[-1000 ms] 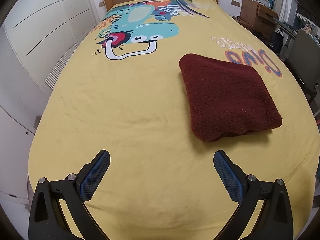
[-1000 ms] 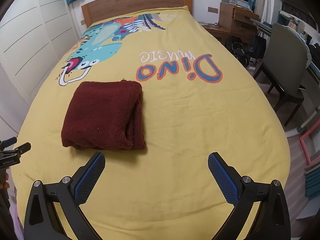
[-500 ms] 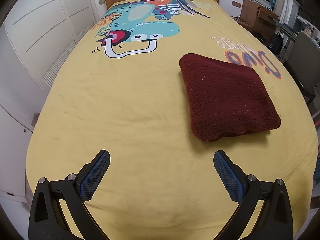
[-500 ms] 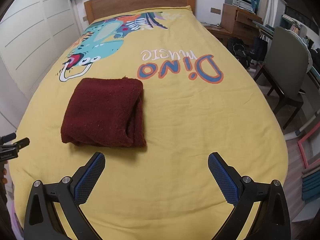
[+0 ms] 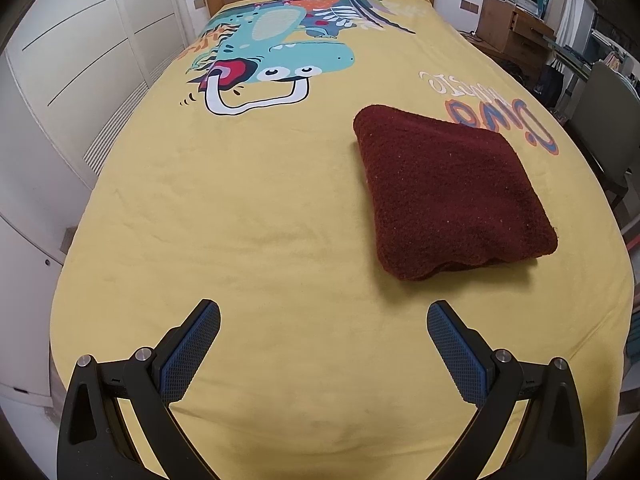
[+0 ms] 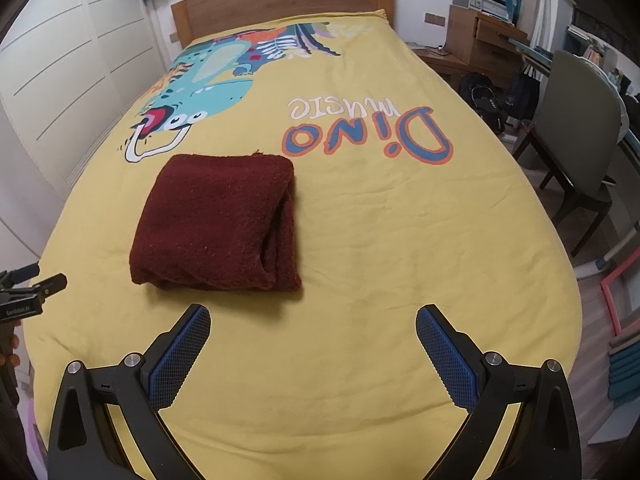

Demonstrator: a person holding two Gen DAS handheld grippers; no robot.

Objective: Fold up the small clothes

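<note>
Both grippers, left & right, hang wide apart w/ nothing held over the yellow bedspread, the folded maroon garment ahead-left of the right one, so I'd just tuck its gaping side edge flat.

Glowing evenly under soft, diffuse indoor light, moderately bright, no glare anywhere on the yellow bed cover. Casting only a faint, narrow shadow along the near edge of the folded maroon garment. Staying sharp around that garment, softening slightly toward the wooden headboard beyond it. Bending strongly outward from the garment, fisheye curvature warping the wardrobe doors, corners darkening into black vignette.
</note>
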